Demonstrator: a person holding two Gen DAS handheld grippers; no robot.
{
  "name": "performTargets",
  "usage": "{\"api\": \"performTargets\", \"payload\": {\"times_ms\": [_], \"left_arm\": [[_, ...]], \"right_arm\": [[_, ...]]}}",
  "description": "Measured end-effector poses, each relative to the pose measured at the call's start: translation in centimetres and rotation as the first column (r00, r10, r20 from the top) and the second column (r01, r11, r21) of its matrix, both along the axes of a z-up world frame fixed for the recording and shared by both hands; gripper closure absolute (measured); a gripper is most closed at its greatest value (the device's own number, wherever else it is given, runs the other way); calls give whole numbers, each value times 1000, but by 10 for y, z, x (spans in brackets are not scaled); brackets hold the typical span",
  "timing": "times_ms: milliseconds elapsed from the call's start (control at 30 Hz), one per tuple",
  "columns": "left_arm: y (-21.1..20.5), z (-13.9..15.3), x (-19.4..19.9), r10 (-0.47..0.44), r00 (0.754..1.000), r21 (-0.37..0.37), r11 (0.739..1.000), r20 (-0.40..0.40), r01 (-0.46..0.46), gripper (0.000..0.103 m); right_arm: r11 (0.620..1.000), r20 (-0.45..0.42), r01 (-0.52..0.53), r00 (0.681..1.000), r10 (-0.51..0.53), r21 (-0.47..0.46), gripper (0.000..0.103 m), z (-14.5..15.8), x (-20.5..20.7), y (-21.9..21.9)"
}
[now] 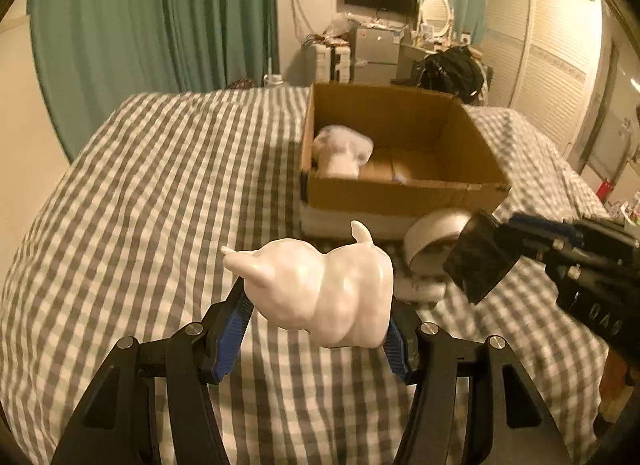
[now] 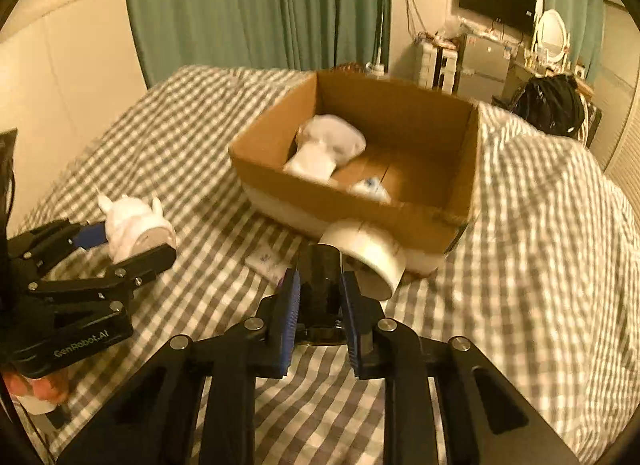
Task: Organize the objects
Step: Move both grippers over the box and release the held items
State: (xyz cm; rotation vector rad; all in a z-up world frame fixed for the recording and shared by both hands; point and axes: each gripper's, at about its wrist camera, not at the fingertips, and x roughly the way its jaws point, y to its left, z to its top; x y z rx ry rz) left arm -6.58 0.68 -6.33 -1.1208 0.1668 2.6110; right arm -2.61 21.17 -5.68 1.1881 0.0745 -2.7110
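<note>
My left gripper is shut on a glossy white animal figurine, held above the checked bedspread; it also shows at the left of the right wrist view. My right gripper is shut on a black cylinder, which appears at the right of the left wrist view. An open cardboard box lies ahead on the bed, holding a white wrapped bundle and a small white packet.
A roll of clear tape leans against the box's near side. A small white packet lies on the bedspread. Green curtains, a fridge and a black bag stand beyond the bed.
</note>
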Motion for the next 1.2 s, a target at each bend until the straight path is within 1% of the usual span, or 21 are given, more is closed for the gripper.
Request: {"api": "performTargets", "payload": {"times_ms": [33,67,133,233,333,433,500,567,633,700,833,867,900,933,967,1000,1033,1100,1167,1200], "left_arm": [[2,8,-3,-4,1000,9,1000,-12,4,43],[5,17,-7,-15,1000,15,1000,-27,16,43],[13,31,-14,-36,998,22,999,-60,37,43],[23,48,-28,-43,994,26,999,-100,46,43],[30,52,-40,-53,993,43,997,-101,58,43],[40,51,-55,-69,993,42,996,-99,73,43],[49,51,-67,-87,991,33,995,-102,91,43],[62,47,-80,-110,988,13,994,-110,112,43],[77,40,-95,-134,984,-10,991,-113,134,43],[88,30,-112,-150,983,-25,989,-107,148,43],[104,1,-142,-171,983,-36,985,-69,169,43],[105,-5,-147,-176,983,-34,984,-55,174,41],[105,-8,-148,-181,983,-30,983,-46,179,41],[107,-12,-150,-186,982,-25,982,-33,185,37],[109,-14,-152,-185,982,-27,982,-30,184,24],[110,-13,-151,-178,983,-30,984,-35,177,18],[110,-11,-148,-171,984,-33,985,-51,169,11],[107,-3,-139,-167,982,-31,986,-83,165,11],[103,3,-133,-156,984,-26,988,-85,154,11],[99,7,-128,-144,986,-17,990,-85,143,11]], "right_arm": [[1000,-20,0,1000,0,-2,85,10,0,2],[1000,-44,-1,999,0,-4,101,21,-1,3],[1000,-86,-4,996,4,-1,103,42,-9,4],[999,-157,5,988,1,33,103,77,-25,4],[1000,-187,-2,982,5,16,103,93,-38,6],[1000,-185,5,983,-4,9,103,88,-45,11],[1000,-159,22,987,-20,15,103,78,-57,14],[999,-129,46,991,-45,2,103,66,-70,20],[998,-107,64,992,-65,-17,103,57,-85,28],[995,-100,98,990,-99,-14,103,47,-101,35],[990,-98,137,985,-140,-43,102,33,-121,52],[988,-95,143,984,-148,-53,99,29,-124,56],[987,-91,150,984,-155,-59,91,25,-126,60],[985,-84,159,983,-163,-61,86,19,-128,64],[985,-81,164,982,-169,-61,77,17,-129,67],[983,-79,174,981,-179,-60,70,14,-129,71],[981,-80,182,979,-187,-60,66,14,-130,73],[977,-90,202,974,-208,-72,55,14,-126,79],[970,-102,223,967,-232,-96,50,19,-119,86],[968,-105,231,965,-241,-104,50,21,-115,88]]}}
